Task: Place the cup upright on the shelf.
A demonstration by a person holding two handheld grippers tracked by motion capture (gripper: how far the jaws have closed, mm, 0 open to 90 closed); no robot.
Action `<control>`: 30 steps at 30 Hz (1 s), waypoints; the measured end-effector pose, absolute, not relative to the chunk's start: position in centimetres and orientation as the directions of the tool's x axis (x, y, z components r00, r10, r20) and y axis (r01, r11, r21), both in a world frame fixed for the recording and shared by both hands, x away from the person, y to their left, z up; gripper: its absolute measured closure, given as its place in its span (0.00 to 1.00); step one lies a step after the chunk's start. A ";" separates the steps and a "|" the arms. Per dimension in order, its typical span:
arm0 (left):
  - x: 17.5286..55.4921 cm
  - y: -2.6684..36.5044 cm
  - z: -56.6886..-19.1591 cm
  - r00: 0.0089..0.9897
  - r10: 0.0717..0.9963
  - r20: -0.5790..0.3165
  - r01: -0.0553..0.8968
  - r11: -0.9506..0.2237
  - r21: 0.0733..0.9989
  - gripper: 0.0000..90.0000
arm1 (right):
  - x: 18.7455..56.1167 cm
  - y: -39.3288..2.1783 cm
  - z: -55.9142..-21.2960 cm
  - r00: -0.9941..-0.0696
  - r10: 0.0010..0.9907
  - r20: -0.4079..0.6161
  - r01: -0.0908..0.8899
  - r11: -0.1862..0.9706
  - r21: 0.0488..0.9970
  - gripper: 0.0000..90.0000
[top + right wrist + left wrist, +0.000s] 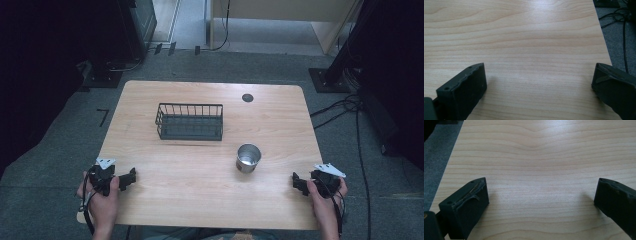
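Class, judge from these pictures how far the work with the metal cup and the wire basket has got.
Done: nothing visible. The metal cup stands on the table, apart from the wire basket. In hand: nothing; the left gripper and right gripper rest open at the near edge. Left: any handling of cup or basket.

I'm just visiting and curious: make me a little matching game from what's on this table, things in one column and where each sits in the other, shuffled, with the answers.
Things:
1. wire basket
2. metal cup
3. left gripper
4. right gripper

Places:
A. near right edge of the table, jaws open
B. middle of the table, toward the far side
C. near left edge of the table, jaws open
D. in front of the basket, a bit to the right, standing upright

Pairs: 1-B, 2-D, 3-C, 4-A
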State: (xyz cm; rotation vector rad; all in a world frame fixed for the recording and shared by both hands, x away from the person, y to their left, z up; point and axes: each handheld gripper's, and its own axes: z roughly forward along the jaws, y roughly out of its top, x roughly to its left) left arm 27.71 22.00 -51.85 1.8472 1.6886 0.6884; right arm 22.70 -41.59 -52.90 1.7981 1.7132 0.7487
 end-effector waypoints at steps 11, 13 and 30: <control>27.7 22.0 -51.9 0.084 0.996 0.012 0.721 -0.069 0.690 0.00 | 22.7 -41.4 -52.9 0.055 0.998 0.030 0.698 -0.060 0.713 0.00; 27.7 22.0 -51.8 0.084 0.996 0.012 0.721 -0.069 0.690 0.00 | 22.6 -41.3 -52.8 0.063 0.998 0.030 0.695 -0.066 0.716 0.00; 27.7 22.0 -51.8 0.085 0.996 0.013 0.721 -0.070 0.689 0.00 | 22.5 -39.9 -50.2 0.037 0.997 0.062 0.640 -0.071 0.765 0.00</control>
